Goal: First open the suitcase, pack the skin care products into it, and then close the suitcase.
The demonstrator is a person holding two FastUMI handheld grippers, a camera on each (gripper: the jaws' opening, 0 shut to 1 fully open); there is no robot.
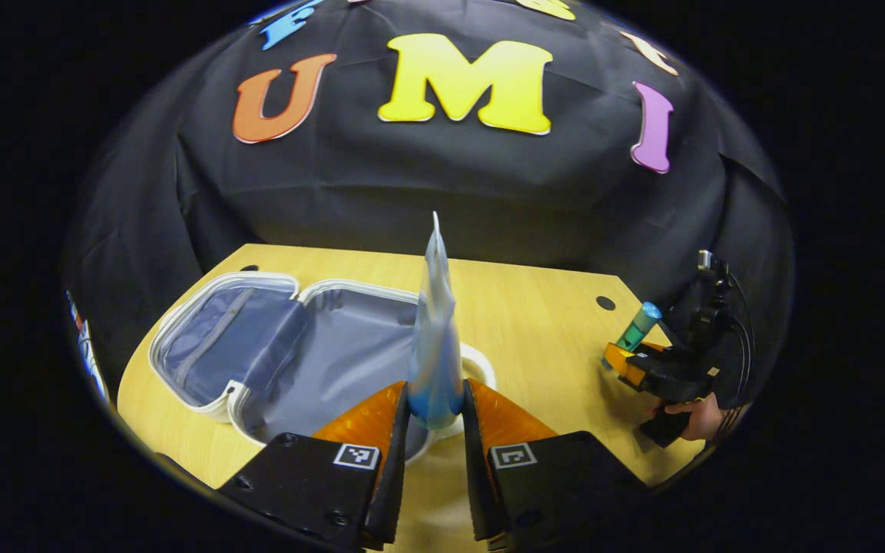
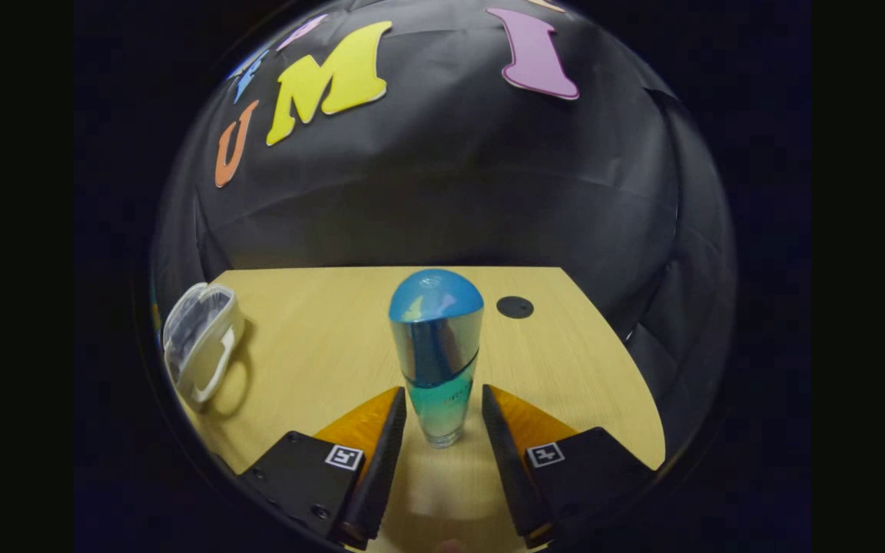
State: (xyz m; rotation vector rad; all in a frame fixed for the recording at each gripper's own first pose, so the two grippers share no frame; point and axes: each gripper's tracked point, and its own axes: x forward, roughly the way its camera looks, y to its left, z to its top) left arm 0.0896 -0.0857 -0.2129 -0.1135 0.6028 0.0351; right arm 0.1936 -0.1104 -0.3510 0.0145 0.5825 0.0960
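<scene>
— Wooden counter, black cloth behind. Suitcase lies flat and open on it, lining up.

— Left gripper?

— Jaws closed on a blue tube, held by its lower end, long axis pointing up and away. It hangs over the suitcase's near rim; that side is nearer the case.

— And the right?

— Right gripper has jaws parted either side of an upright bottle, blue cap on top. Gaps show both sides, no squeeze yet. Suitcase sits well off to its left, so I'd guess the tube goes in first.
</scene>
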